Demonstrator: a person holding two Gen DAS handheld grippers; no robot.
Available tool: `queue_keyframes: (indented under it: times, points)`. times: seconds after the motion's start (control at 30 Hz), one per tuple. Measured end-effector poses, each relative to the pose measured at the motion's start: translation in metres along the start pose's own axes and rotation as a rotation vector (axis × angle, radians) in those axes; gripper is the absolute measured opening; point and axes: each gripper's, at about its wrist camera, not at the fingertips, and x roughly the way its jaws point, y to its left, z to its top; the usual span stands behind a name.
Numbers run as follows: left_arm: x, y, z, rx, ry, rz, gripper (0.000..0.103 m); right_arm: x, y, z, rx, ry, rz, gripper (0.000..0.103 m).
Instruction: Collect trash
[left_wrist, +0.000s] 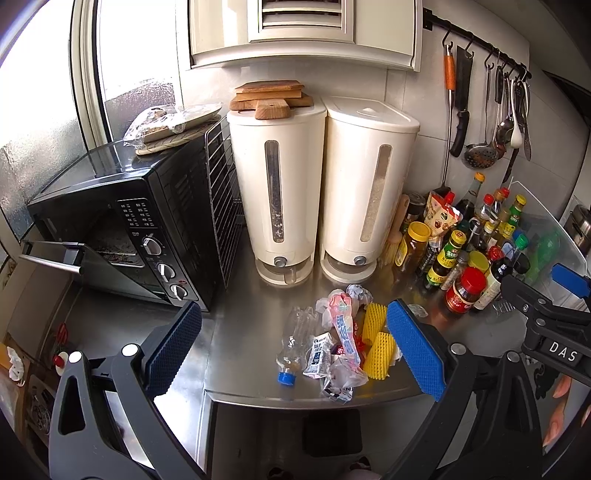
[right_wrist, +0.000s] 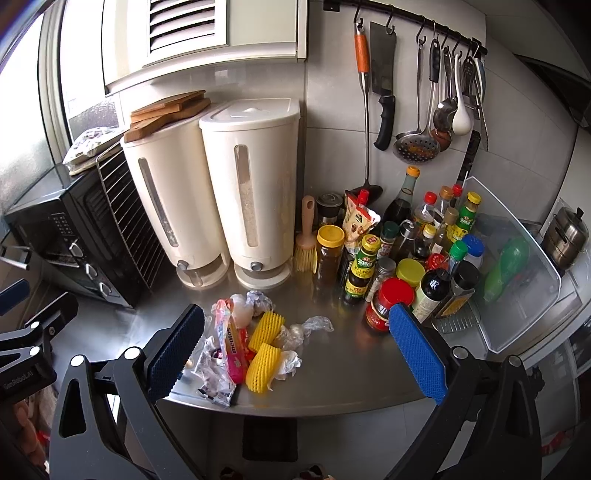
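Trash pile heaped lower centre of left wrist frame, near front edge of steel counter. Crushed clear bottle flat at pile's left, blue cap toward frame bottom. Pink Mentos wrapper lying lengthwise. Two yellow foam nets side by side, touching. Crumpled clear plastic right of nets. Silver-white wrappers at front edge.

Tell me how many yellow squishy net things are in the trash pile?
2. One yellow foam fruit net lies farther back in the pile; the other foam net lies nearer the stainless counter edge. Wrappers could hide more.
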Motion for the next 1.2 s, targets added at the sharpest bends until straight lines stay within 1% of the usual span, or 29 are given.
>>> queue_keyframes:
  times: [1.2]
  points:
    - [-0.0012,-0.0052,0.0046,0.018,-0.002,0.008,0.095,0.0053,-0.0027,0.0007,0.0,0.014,-0.006,0.1]
